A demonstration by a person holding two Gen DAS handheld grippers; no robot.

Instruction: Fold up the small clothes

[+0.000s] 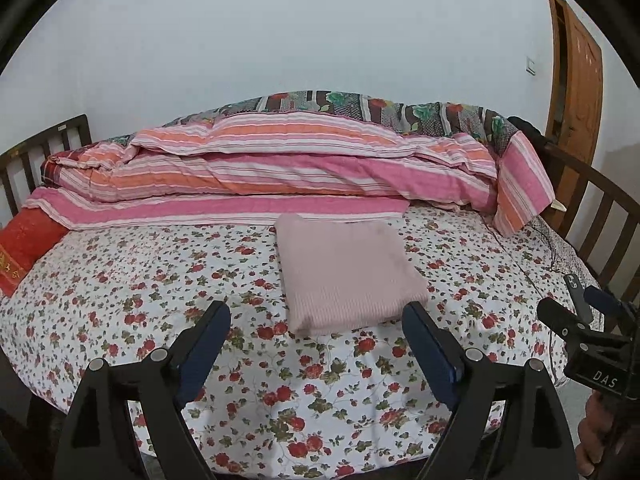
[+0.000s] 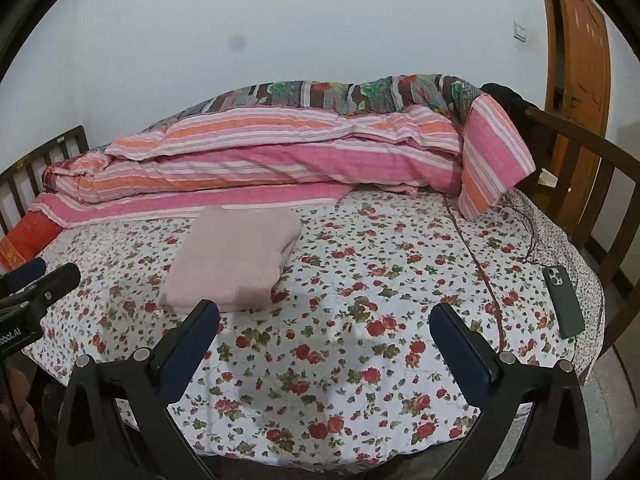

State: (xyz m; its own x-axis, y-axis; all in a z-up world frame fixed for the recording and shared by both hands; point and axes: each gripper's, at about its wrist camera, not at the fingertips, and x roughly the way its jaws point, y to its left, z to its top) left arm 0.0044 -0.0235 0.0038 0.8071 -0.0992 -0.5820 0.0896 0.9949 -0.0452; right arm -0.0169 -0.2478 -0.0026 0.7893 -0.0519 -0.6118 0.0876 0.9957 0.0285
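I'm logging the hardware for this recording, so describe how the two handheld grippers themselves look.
The left gripper and the right gripper match: each has a matte black plastic frame with triangular cut-outs, round silver pivot pins, and two flat fingers faced with dark navy pads. White lettering marks the bodies: "DAS" on the right one, seen from the left view, and "obot.AI" on the left one. No cables show.

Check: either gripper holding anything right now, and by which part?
Nothing is held. The left gripper and right gripper are both open above the bed, and the folded pink garment lies free on the sheet.
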